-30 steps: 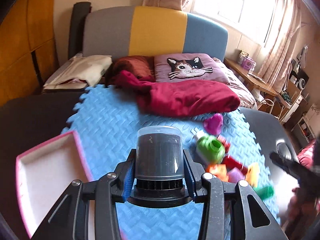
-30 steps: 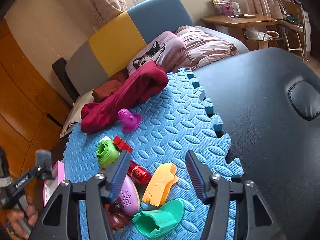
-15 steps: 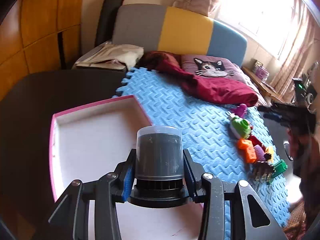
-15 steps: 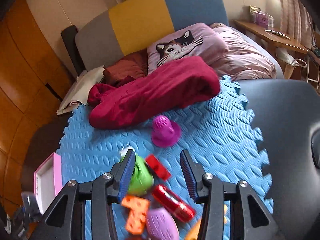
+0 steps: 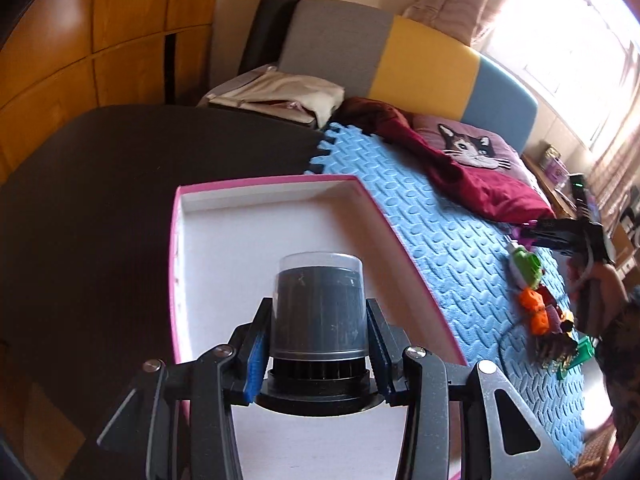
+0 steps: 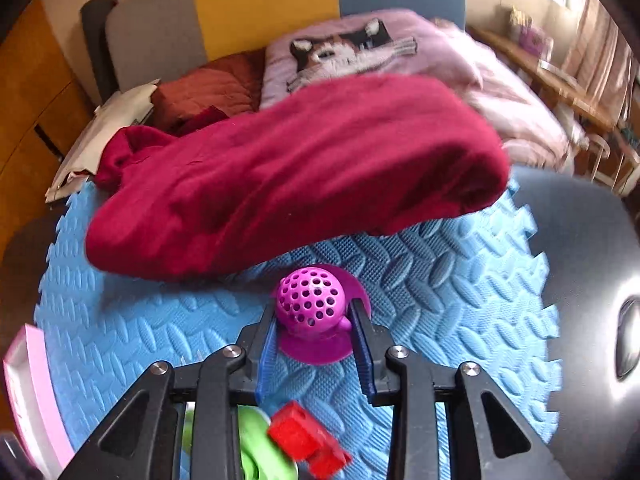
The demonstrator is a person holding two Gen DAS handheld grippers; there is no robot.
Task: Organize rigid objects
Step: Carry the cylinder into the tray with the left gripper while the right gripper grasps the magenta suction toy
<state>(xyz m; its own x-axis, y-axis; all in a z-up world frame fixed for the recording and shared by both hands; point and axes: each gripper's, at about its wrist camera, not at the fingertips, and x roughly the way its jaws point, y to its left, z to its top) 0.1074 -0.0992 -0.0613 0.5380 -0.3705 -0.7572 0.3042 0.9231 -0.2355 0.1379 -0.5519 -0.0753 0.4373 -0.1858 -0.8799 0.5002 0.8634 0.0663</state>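
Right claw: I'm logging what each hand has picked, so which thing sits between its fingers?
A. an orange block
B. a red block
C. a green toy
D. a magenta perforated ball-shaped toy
D: the right claw has just closed on the magenta perforated toy.

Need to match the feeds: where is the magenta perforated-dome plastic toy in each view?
Left wrist: magenta perforated-dome plastic toy, far right, mostly hidden behind the right gripper.
Right wrist: bottom centre, between the gripper's closed blue pads.
Shared landmark: crimson folded blanket just beyond it.
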